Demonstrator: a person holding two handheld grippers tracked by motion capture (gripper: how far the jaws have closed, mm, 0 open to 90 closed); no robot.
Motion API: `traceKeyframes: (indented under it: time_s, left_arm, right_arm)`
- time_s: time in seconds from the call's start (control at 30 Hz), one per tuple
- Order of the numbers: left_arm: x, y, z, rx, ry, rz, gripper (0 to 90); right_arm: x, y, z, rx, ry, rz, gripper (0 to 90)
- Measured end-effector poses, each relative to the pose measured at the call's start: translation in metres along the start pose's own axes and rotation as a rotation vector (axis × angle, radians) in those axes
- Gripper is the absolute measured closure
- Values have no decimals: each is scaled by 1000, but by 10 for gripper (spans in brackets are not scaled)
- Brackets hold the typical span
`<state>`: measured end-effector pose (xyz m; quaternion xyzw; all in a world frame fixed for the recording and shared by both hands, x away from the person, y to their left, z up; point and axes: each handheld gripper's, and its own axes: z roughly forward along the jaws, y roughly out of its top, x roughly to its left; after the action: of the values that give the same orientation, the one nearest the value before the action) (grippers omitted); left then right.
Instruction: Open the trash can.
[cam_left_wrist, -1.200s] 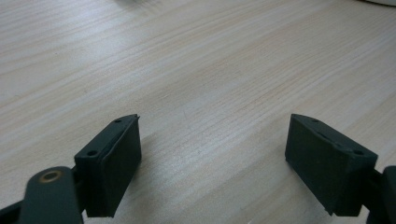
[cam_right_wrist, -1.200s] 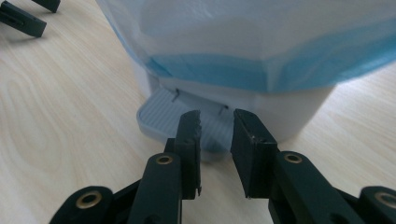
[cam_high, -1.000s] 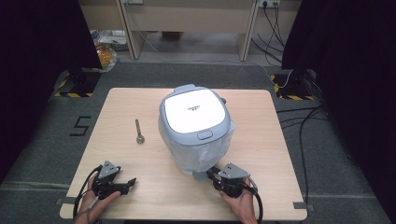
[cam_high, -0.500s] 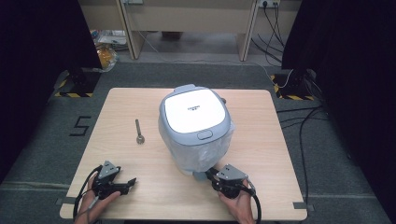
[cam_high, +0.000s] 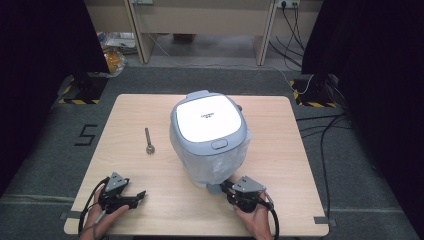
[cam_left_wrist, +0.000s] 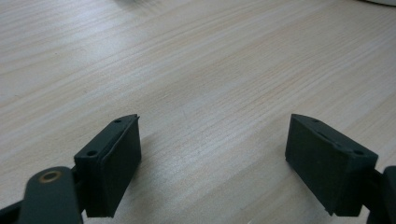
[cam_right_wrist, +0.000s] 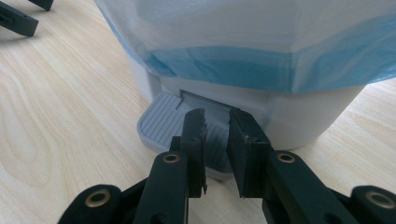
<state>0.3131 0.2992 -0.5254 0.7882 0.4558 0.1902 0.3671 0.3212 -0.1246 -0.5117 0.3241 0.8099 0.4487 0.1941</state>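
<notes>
A grey bin with a white lid (cam_high: 208, 120) stands mid-table, lined with a clear, blue-tinted plastic bag (cam_right_wrist: 261, 60). Its grey ribbed foot pedal (cam_right_wrist: 161, 123) sticks out at the base towards me. My right gripper (cam_high: 226, 187) sits right at that pedal. In the right gripper view, the right gripper (cam_right_wrist: 215, 119) has its jaws close together over the pedal's top, shut, with nothing clamped between them. My left gripper (cam_high: 139, 196) rests at the front left of the table. In the left gripper view, the left gripper (cam_left_wrist: 215, 140) is open over bare wood.
A small metal rod with a round end (cam_high: 148, 141) lies on the wooden table (cam_high: 280, 150) left of the bin. Beyond the table are a grey floor, cables (cam_high: 320, 130) at the right and dark curtains on both sides.
</notes>
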Motion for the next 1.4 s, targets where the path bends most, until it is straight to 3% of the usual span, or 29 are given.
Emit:
traceKeyframes:
  time_s: [0.6,0.73,1.4]
  left_arm:
    - [0,0,0,2,-1,2,173]
    - [0,0,0,2,0,-1,171]
    - [0,0,0,2,0,-2,170]
  right_arm:
    - [1,-1,3,40,-3,-11,764]
    - [4,0,6,71,-20,-40,763]
    - [4,0,7,73,-17,-42,764]
